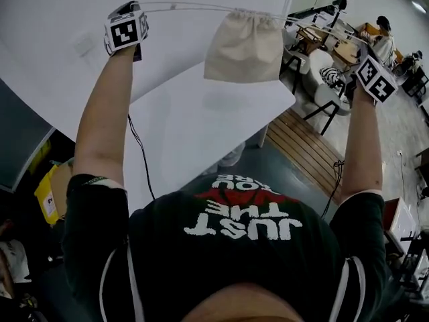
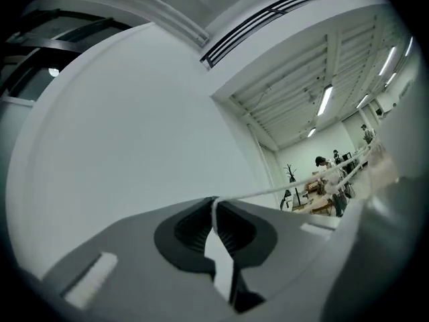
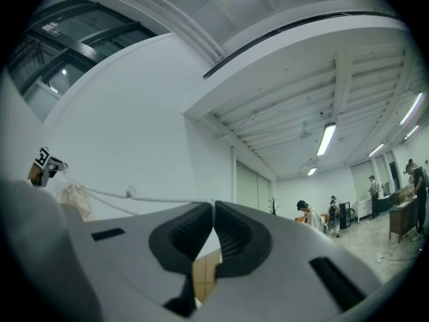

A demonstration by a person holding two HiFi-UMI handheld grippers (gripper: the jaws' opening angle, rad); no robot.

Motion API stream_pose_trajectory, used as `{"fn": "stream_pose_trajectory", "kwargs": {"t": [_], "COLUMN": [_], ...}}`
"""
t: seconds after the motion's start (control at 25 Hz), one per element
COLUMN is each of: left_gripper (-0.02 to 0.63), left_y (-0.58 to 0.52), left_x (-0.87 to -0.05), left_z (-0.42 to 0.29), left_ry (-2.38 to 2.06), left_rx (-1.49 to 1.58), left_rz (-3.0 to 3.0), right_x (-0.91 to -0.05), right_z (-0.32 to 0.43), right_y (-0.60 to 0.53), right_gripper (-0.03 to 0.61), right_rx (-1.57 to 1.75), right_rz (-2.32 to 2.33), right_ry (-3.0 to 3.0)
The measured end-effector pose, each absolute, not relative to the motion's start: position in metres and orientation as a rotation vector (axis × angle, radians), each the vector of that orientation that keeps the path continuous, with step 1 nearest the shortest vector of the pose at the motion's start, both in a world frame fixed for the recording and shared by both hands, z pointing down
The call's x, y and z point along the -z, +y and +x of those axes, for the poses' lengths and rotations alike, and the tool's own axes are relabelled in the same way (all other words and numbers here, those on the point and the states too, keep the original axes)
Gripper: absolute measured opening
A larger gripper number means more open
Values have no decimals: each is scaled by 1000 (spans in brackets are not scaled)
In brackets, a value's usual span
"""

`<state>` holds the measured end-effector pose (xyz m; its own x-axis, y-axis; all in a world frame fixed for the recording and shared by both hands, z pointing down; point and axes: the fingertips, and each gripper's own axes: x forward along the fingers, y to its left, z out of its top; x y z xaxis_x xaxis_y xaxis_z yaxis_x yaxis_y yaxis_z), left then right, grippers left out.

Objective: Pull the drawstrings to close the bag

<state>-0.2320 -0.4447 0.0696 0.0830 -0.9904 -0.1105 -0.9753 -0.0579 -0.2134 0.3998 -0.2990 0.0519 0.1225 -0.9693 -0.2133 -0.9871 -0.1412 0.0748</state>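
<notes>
Item: cloth bag (image 1: 244, 45), pale, hanging in the air with its gathered mouth (image 1: 248, 16) uppermost, strung between two hand-held grippers. Left gripper (image 1: 129, 12): jaws clenched, pinching the end of the left drawstring (image 1: 188, 7); in its own view the cord (image 2: 288, 188) leaves the closed tips (image 2: 214, 203) and runs off to its right toward the bag. Right gripper (image 1: 365, 52): jaws likewise clenched on the right drawstring (image 1: 322, 29); in its own view the cord (image 3: 154, 198), bearing a small knot (image 3: 131, 193), runs from the tips (image 3: 213, 205) off to its left, where the bag (image 3: 74, 196) shows small. Position: the bag lies inward of each gripper, roughly midway; neither hand is clearly nearer. Axis: both cords form one nearly straight taut line from gripper to gripper, with the bag's body hanging below it, apart from the white table (image 1: 201, 133) beneath. Condition: the mouth appears puckered, so closure seems well advanced. Handling note: any further tightening calls for each gripper to draw outward along the cord line, away from the bag, not up or down.
</notes>
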Motion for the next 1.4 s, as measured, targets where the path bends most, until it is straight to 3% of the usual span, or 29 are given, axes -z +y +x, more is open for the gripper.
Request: {"fn": "stream_pose_trajectory", "kwargs": {"t": [1.4], "left_gripper": [8], "left_y": [-446], "left_x": [-64], "left_z": [-232], "left_ry": [1935], "left_rx": [114], "left_rz": [-2178], "right_x": [-57], "right_z": [421], "right_y": [-295], "right_gripper": [12], "right_rx": [-254], "right_rz": [-2254], "right_ry": [2007]}}
